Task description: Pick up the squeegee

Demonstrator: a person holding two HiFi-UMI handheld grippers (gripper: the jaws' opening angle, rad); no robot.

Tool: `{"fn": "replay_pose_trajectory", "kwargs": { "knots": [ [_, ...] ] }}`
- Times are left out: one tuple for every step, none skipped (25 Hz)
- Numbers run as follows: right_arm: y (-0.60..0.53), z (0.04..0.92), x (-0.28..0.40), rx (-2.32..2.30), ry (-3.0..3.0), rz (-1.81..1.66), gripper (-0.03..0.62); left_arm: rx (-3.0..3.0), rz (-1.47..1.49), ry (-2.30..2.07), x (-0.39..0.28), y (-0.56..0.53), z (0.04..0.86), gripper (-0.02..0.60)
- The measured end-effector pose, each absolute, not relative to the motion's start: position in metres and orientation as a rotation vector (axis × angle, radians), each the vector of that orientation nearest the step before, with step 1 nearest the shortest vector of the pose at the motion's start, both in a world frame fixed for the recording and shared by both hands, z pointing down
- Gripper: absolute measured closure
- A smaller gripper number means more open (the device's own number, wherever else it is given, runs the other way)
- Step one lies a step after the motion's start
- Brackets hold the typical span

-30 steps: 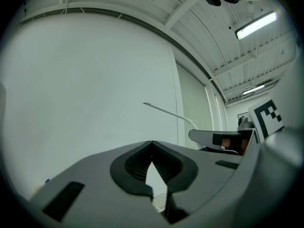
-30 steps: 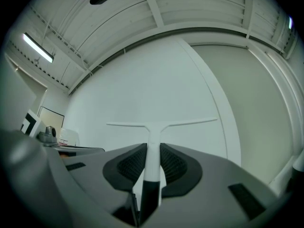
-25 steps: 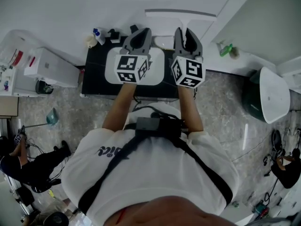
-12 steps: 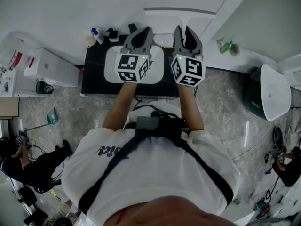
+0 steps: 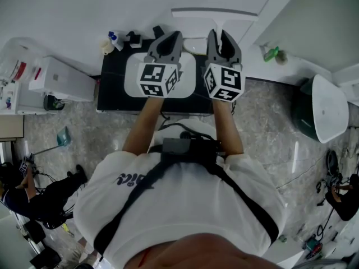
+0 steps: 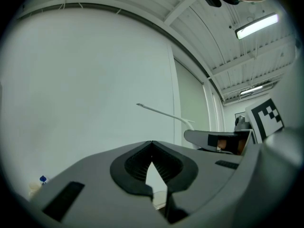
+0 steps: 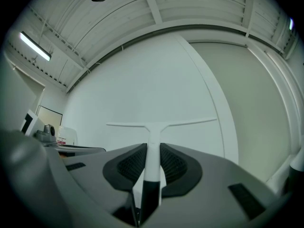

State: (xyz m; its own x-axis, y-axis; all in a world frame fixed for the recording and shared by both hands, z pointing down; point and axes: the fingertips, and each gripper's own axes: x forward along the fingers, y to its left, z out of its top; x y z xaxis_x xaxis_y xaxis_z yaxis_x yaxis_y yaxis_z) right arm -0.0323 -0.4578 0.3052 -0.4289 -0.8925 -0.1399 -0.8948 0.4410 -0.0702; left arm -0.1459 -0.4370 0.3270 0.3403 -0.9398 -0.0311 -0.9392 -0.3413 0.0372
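The squeegee (image 5: 213, 13) is white, with a long thin blade and a straight handle. My right gripper (image 5: 222, 36) is shut on that handle, and the blade stands crosswise in front of the white wall. In the right gripper view the handle (image 7: 153, 144) runs up between the ribbed pads of the right gripper (image 7: 153, 151) to the blade. My left gripper (image 5: 168, 38) hovers beside it at the same height, shut and empty. In the left gripper view the tips of the left gripper (image 6: 152, 148) meet, and the squeegee's blade (image 6: 161, 112) shows to the right.
Below the grippers is a black counter (image 5: 112, 91) with a white basin. Small bottles (image 5: 112, 41) stand at its back left. A green bottle (image 5: 271, 55) sits on a ledge to the right. A white fixture (image 5: 326, 112) stands far right, a white box (image 5: 59, 80) left.
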Motion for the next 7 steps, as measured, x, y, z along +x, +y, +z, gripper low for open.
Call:
{"fn": "replay_pose_trajectory", "kwargs": {
  "knots": [
    [-0.4584,0.3058,-0.0322,-1.585,2.531,0.021,0.499,2.561,-0.072,-1.794,-0.1458,-0.4375,0.3280,0.571],
    [-0.4591,0.3066,-0.0319,-1.587,2.531,0.020,0.499,2.560,-0.071,-1.793,-0.1456,-0.4382,0.3291,0.571],
    [-0.4600,0.3075,-0.0314,-1.589,2.531,0.020,0.499,2.560,-0.070,-1.791,-0.1451,-0.4390,0.3301,0.571],
    [-0.4611,0.3085,-0.0308,-1.591,2.531,0.019,0.499,2.560,-0.070,-1.790,-0.1446,-0.4399,0.3310,0.571],
    [-0.4623,0.3093,-0.0301,-1.593,2.531,0.019,0.499,2.560,-0.069,-1.789,-0.1439,-0.4410,0.3318,0.571],
    [-0.4635,0.3102,-0.0293,-1.594,2.531,0.018,0.499,2.560,-0.068,-1.788,-0.1432,-0.4422,0.3325,0.571],
    [-0.4648,0.3110,-0.0285,-1.596,2.530,0.018,0.499,2.560,-0.068,-1.788,-0.1425,-0.4433,0.3332,0.571]
  ]
}}
